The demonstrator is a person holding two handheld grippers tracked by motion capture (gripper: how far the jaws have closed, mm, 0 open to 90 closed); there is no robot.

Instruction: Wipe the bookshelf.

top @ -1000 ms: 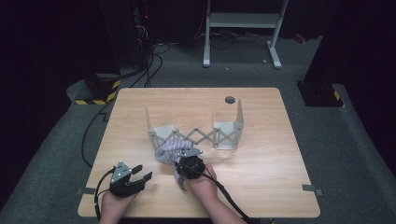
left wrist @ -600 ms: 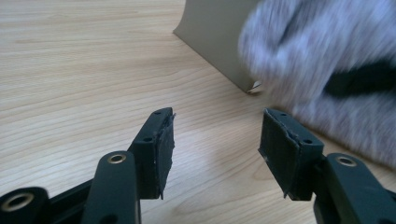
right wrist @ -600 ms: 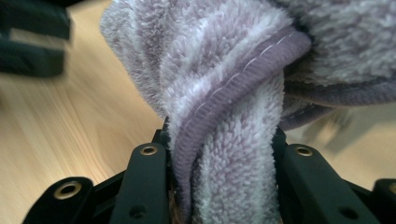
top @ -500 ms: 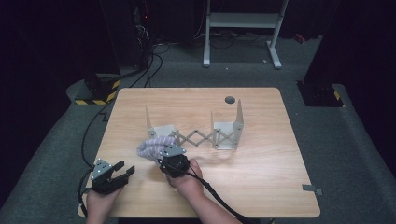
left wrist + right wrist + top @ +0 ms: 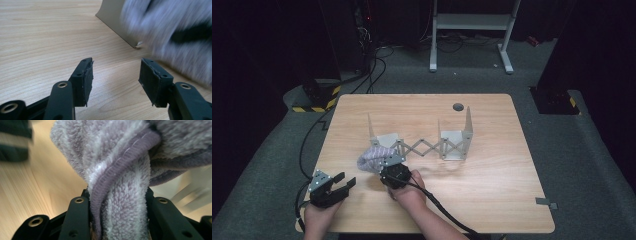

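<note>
Right hand-held gripper [image 5: 388, 161] is clamped on a fluffy lilac terry towel with a darker purple hem [image 5: 373, 156]. In the right gripper view the towel [image 5: 120, 182] is bunched and twisted between the two black jaws, filling the gap from pad to pad. Jaws part-way closed, held apart by the thickness of the cloth.

In the high view the towel sits over the near-left part of the light wooden tabletop [image 5: 492, 200], just near of the left end of the beige expanding rack with a grey scissor lattice [image 5: 422, 146]. Whether the towel touches the tabletop or hangs off it cannot be told.

Left hand-held gripper [image 5: 343, 183] is at the near-left corner of the tabletop, left of the towel and apart from it. Left gripper view: jaws stand well apart, nothing between the pads [image 5: 87, 77], bare wood under the gap. Blurred towel [image 5: 175, 32] sits at far right of that view, with one beige plate of the rack [image 5: 117, 20] beside it.

A round dark grommet hole [image 5: 457, 106] is at the far edge of the tabletop, well apart from everything.
</note>
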